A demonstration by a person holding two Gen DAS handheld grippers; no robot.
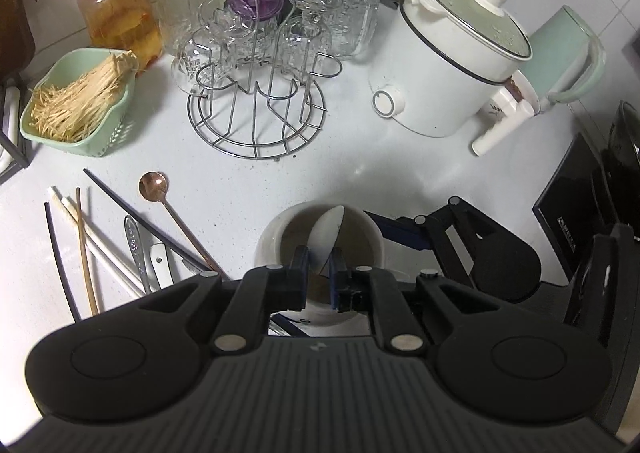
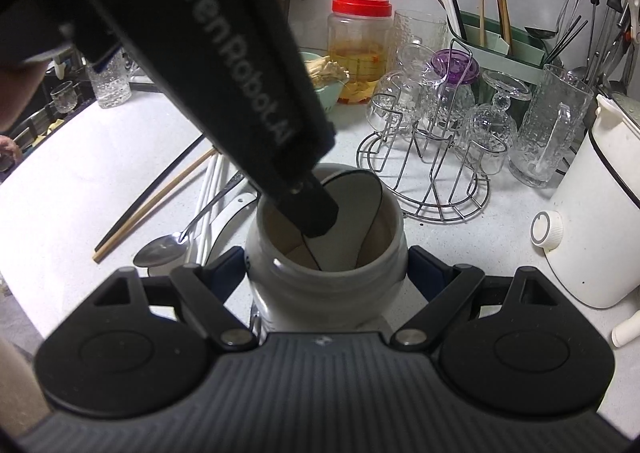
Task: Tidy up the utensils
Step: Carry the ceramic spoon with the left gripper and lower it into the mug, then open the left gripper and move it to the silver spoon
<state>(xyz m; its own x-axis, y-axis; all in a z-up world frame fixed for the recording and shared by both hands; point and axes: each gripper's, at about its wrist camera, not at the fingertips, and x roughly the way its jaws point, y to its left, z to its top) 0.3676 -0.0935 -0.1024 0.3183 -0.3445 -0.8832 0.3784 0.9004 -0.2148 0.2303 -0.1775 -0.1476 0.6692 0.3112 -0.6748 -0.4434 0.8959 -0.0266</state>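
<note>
Your right gripper [image 2: 326, 273] clamps the white jar [image 2: 324, 281] on the bench [image 1: 360, 173]; left gripper [image 1: 320, 267] pinches a white spoon [image 1: 328, 237] inside it.

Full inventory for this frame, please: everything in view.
white jar: one, white, counter front, in the right tool
white spoon: one, white, in the jar's mouth
chopsticks: several, black, white, wood, loose at left
copper spoon: one, beside chopsticks
steel spoon: one, silver, left of jar
wire rack: one, metal, centre
glasses: several, clear, on and around rack
red-lidded jar: one, back left
green basket: one, left
electric pot: one, white, right
left tool: shut on spoon
right tool: shut on jar
</note>
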